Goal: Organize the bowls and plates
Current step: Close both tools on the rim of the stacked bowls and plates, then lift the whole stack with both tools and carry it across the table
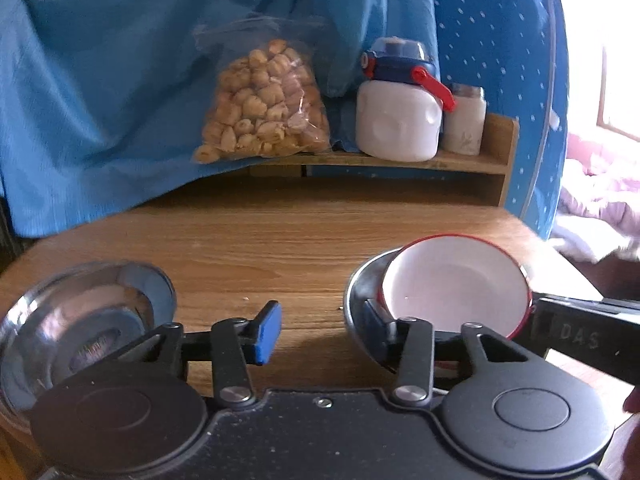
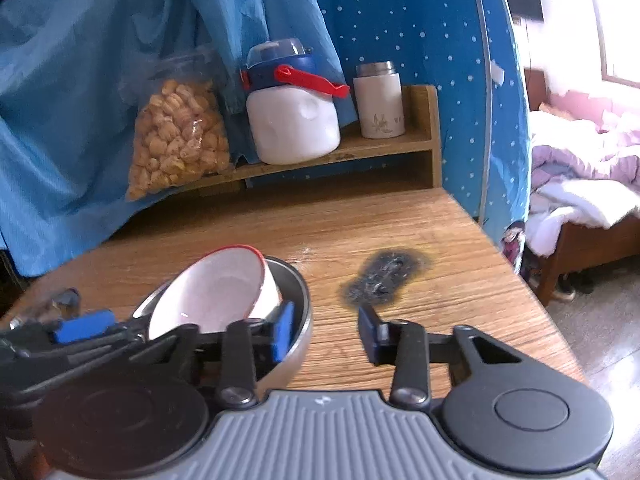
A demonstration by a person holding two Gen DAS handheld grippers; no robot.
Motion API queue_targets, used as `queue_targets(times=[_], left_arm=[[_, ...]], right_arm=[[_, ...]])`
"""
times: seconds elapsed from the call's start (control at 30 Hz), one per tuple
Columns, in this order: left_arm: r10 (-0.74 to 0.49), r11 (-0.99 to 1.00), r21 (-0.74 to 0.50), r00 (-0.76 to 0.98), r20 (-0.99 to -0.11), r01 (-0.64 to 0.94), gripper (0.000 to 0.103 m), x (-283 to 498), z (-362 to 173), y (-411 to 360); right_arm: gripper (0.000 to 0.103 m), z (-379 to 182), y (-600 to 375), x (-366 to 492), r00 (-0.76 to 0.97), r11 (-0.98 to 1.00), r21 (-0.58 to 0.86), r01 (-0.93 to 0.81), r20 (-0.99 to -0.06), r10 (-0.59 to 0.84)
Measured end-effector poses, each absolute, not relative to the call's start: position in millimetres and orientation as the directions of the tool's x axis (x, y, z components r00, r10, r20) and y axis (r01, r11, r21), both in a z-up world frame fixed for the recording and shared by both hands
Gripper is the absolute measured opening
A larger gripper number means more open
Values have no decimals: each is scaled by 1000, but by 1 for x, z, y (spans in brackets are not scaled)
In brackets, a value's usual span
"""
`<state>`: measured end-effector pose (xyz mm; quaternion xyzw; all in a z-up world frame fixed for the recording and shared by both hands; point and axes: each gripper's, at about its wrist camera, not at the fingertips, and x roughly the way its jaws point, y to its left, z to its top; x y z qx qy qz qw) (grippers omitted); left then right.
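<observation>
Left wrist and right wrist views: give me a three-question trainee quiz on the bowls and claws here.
1. True or false: the red-rimmed white bowl lies tilted inside a steel bowl.
2. Which stands on the shelf? A) kettle B) bag of snacks C) plate
3. Fill in: both the left claw and right claw are ____.

Key: 1 true; 2 B; 3 open. Another empty steel bowl sits left.

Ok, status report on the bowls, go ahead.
Left gripper open, right gripper open, nothing held. White bowl tilted inside steel bowl. Second steel bowl apart, left side.
</observation>
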<state>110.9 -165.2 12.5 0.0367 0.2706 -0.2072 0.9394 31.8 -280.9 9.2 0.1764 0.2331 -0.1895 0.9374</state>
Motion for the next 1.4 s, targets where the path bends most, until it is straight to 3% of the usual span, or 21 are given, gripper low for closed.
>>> queue_targets(times=[0.27, 0.63, 1.4], left_arm=[[-417, 906, -163, 756, -504, 391, 12, 107, 11, -168], [-401, 916, -198, 763, -508, 350, 11, 109, 10, -170], [-394, 919, -203, 752, -529, 338, 11, 115, 9, -173]], right_arm=[[23, 9, -274, 32, 826, 862, 251, 441, -489, -280], [14, 5, -270, 31, 838, 854, 270, 444, -463, -289], [15, 1, -270, 30, 840, 814, 339, 472, -453, -298]])
